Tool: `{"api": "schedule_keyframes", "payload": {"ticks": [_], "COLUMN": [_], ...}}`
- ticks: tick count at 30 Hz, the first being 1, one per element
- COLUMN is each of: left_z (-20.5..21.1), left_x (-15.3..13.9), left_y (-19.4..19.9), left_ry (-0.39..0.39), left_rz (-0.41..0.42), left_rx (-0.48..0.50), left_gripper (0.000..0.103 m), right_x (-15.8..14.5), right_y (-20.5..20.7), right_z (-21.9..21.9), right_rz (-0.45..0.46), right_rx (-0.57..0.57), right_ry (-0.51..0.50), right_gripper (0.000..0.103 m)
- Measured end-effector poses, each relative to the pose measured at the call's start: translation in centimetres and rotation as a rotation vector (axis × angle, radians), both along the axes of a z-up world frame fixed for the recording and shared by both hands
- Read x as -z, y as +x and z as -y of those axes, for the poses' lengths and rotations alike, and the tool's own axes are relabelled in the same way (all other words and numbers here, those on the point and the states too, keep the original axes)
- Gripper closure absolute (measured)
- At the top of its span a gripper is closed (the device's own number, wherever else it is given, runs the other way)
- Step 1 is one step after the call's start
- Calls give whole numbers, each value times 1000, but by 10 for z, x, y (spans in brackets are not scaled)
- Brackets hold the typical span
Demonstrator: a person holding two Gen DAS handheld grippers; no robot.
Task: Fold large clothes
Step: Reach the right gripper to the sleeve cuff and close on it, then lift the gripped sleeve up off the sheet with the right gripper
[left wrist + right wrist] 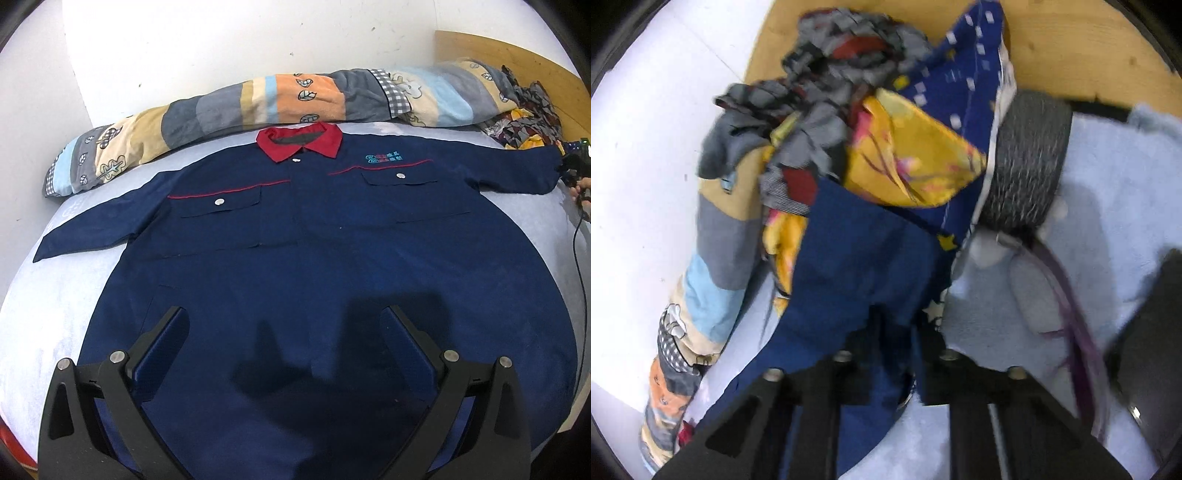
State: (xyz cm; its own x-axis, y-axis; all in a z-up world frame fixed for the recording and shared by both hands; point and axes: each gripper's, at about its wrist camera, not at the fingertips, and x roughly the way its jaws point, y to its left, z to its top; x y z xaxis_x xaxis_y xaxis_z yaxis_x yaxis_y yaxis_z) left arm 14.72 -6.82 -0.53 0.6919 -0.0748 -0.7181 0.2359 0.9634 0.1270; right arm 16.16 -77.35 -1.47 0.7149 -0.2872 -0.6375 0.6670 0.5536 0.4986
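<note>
A navy work shirt (314, 236) with a red collar (299, 142) lies flat, front up, on the pale blue bed sheet (44, 314). My left gripper (284, 325) is open and empty, just above the shirt's lower hem. My right gripper (576, 173) shows at the far right of the left wrist view, at the end of the shirt's right sleeve. In the right wrist view my right gripper (895, 332) is shut on the navy sleeve (857, 266), which rises between the jaws.
A rolled patchwork quilt (258, 103) lies along the wall behind the shirt. A heap of patterned clothes (886, 122) sits by the wooden headboard (1071, 44). A grey cylinder (1027, 162) and a purple cord (1071, 302) lie on the sheet to the right.
</note>
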Motion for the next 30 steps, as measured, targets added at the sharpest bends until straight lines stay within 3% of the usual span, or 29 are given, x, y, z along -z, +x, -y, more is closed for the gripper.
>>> {"api": "schedule_keyframes", "payload": {"ticks": [7, 15, 21, 27, 30], "left_z": [-6, -24, -52, -81, -95], "left_x": [-10, -23, -28, -34, -35], "left_y": [-8, -15, -14, -11, -11], "left_ry": [-23, -47, -94, -131, -153], "left_rz": [24, 60, 46, 39, 28], "left_rx": [-4, -17, -57, -109, -135], "left_gripper": [0, 0, 0, 0, 0], "right_x": [-62, -155, -221, -261, -265], "right_y": [-10, 25, 66, 110, 127], "right_z": [-45, -126, -238, -365, -420], "right_rz": [103, 160, 209, 220, 207], "right_rx": [-69, -190, -355, -529, -600], "right_ry": [-55, -108, -155, -228, -262], "right_gripper": [93, 93, 93, 93, 93]}}
